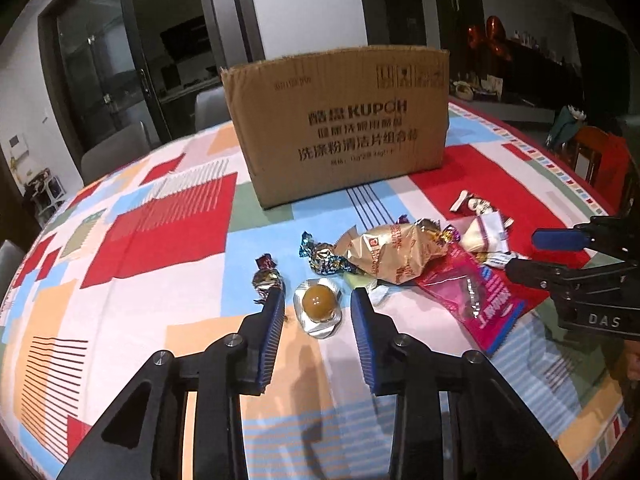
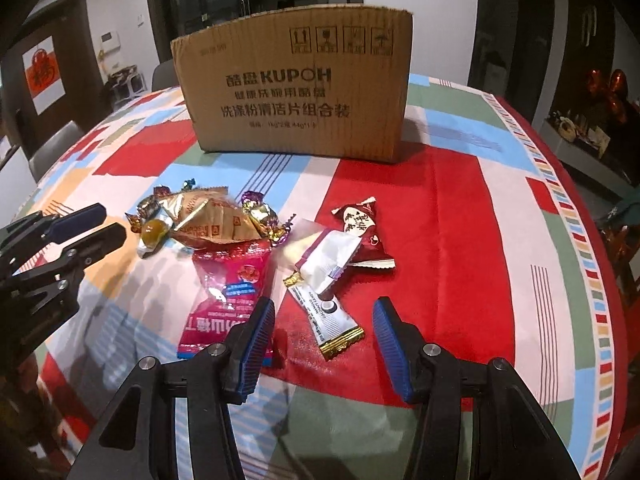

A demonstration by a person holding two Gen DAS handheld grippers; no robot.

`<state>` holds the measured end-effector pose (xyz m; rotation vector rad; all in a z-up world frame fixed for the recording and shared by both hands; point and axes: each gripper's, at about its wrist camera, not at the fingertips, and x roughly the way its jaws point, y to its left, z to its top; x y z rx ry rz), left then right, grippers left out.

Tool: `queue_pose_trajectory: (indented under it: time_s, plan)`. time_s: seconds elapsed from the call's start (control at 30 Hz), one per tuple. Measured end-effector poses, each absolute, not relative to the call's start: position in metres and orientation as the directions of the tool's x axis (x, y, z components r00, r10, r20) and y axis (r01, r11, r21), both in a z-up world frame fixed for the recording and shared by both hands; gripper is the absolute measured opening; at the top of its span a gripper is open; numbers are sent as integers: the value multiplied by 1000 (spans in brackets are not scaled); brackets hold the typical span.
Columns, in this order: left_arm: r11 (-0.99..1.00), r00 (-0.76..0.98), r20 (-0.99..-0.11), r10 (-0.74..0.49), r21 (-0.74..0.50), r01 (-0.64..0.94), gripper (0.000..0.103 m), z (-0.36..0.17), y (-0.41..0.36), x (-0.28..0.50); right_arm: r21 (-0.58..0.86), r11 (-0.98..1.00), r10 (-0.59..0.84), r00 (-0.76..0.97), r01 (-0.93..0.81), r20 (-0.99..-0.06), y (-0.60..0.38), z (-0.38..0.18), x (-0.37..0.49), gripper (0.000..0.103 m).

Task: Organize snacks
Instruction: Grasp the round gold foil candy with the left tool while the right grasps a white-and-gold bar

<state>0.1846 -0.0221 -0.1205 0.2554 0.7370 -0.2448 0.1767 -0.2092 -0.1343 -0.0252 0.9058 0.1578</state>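
A cardboard box point(image 1: 340, 124) stands upright at the back of the table; it also shows in the right wrist view point(image 2: 296, 100). Snacks lie in a loose pile in front of it. My left gripper point(image 1: 318, 300) is open, its jaws on either side of a round amber jelly cup point(image 1: 318, 304). A gold biscuit packet point(image 1: 396, 252), foil candies point(image 1: 268, 280) and a pink packet point(image 1: 476, 300) lie nearby. My right gripper point(image 2: 324, 312) is open just above a white and gold sachet point(image 2: 332, 320), beside the pink packet point(image 2: 228, 292) and a dark red packet point(image 2: 360, 232).
The table wears a patchwork cloth point(image 2: 452, 208) of red, blue and orange blocks. Chairs point(image 1: 112, 152) stand beyond the far left edge. A dark sideboard point(image 2: 580, 132) with ornaments is at the right. Each gripper shows at the edge of the other's view.
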Motion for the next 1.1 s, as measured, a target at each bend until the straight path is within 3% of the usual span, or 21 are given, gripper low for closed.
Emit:
queue_pose_trajectory:
  time_s: [0.43,0.8,1.1]
  plan:
    - [941,655,-745,-130,115,317,31,-142,-25,212,38,984,134,580,-175,-804,-208,-146,193,45]
    - [948,621,-768,-157,60,313,25,-150,-20,219,20,980,135,595,-196,-792,-200,-147,192,22]
    - [947,629,-759,-171,50,318,25,-142,-22,210,59,981,161,597,-186,-786,-203,-143,186,20]
